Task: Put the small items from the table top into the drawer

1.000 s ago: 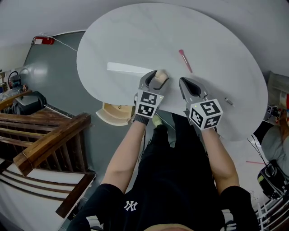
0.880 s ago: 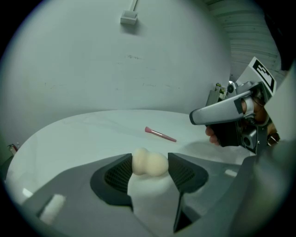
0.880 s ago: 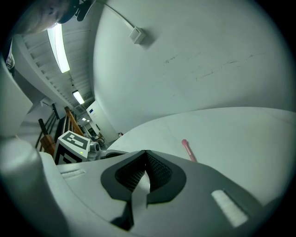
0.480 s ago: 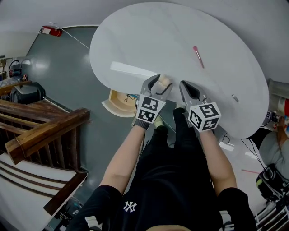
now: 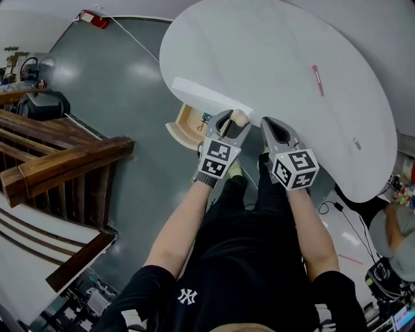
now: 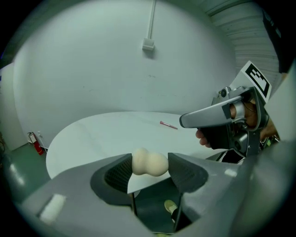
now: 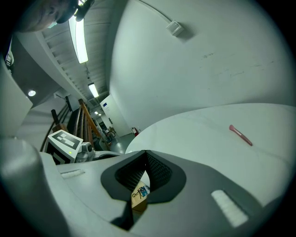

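A cream, peanut-shaped item [image 5: 239, 117] [image 6: 150, 162] is pinched between the jaws of my left gripper [image 5: 231, 120] [image 6: 149, 170], at the near edge of the round white table [image 5: 272, 52]. Just left of it and below the rim, a wooden drawer [image 5: 187, 127] stands pulled out with small items inside. My right gripper [image 5: 270, 124] [image 7: 145, 167] hangs beside the left one, shut with nothing in it; through the slit under its jaws a part of the drawer [image 7: 138, 198] shows. A pink stick-like item [image 5: 317, 79] [image 6: 168, 125] [image 7: 240, 134] and a small grey item [image 5: 356, 143] lie on the table.
A wooden stair railing [image 5: 65, 168] fills the left side. A red extinguisher [image 5: 94, 19] stands on the grey floor at the back left. The person's legs and a shoe [image 5: 232, 170] are under the grippers. Another person [image 5: 393, 228] and cables are at the right edge.
Both grippers have drawn back from over the table top to its near edge, the left one still holding the cream item. The drawer shows more fully beside the left gripper.
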